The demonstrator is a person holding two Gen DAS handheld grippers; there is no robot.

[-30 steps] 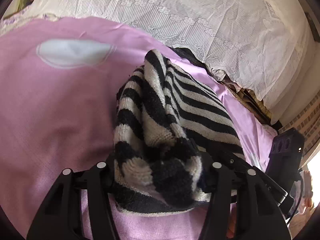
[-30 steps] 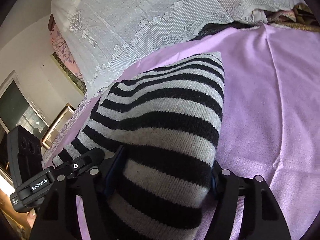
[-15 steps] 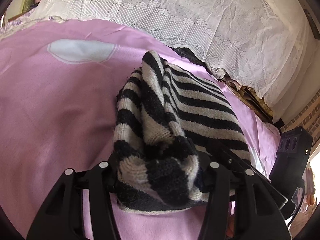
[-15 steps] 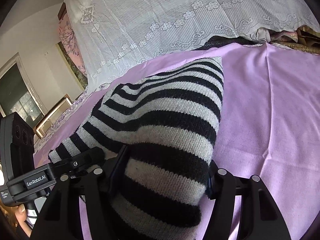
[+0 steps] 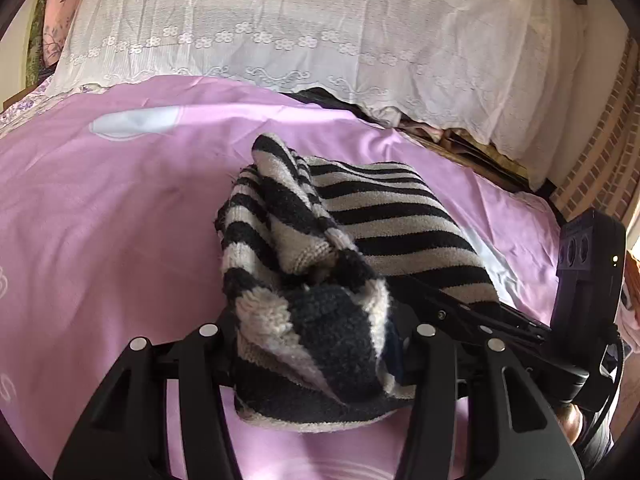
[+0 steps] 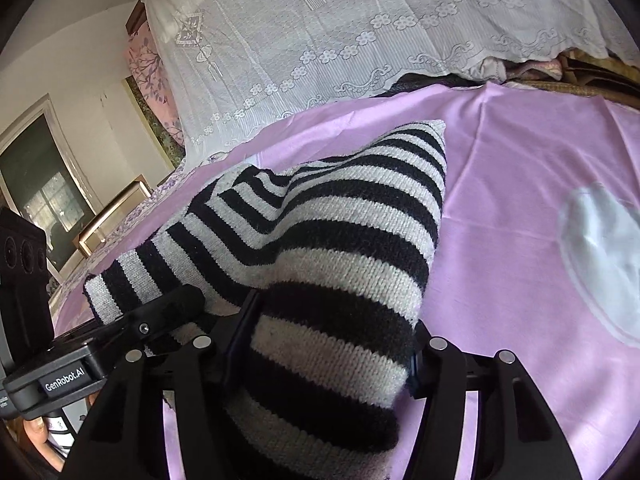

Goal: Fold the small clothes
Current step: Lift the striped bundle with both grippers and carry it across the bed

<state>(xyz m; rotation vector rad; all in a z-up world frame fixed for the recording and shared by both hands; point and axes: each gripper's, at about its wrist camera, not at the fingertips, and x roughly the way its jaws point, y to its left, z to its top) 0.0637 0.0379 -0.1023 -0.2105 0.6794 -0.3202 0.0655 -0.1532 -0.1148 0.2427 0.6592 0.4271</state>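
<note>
Left wrist view: left gripper (image 5: pixel 316 344) clamped on bunched end of black-and-white striped knit (image 5: pixel 376 216), jaws just closing further on wool. Rest of knit draped forward over pink sheet (image 5: pixel 100 216). Right gripper (image 5: pixel 472 312) reaching in from right, biting same garment. White lace cover (image 5: pixel 320 20) behind sheet.

Right wrist view: right gripper (image 6: pixel 324 352) pinching folded thick end of striped knit (image 6: pixel 360 232), jaws just closing further on it. Left gripper (image 6: pixel 172 312) gripping left edge. Pink sheet (image 6: pixel 520 160) below, white patch (image 6: pixel 604 256) at right.
</note>
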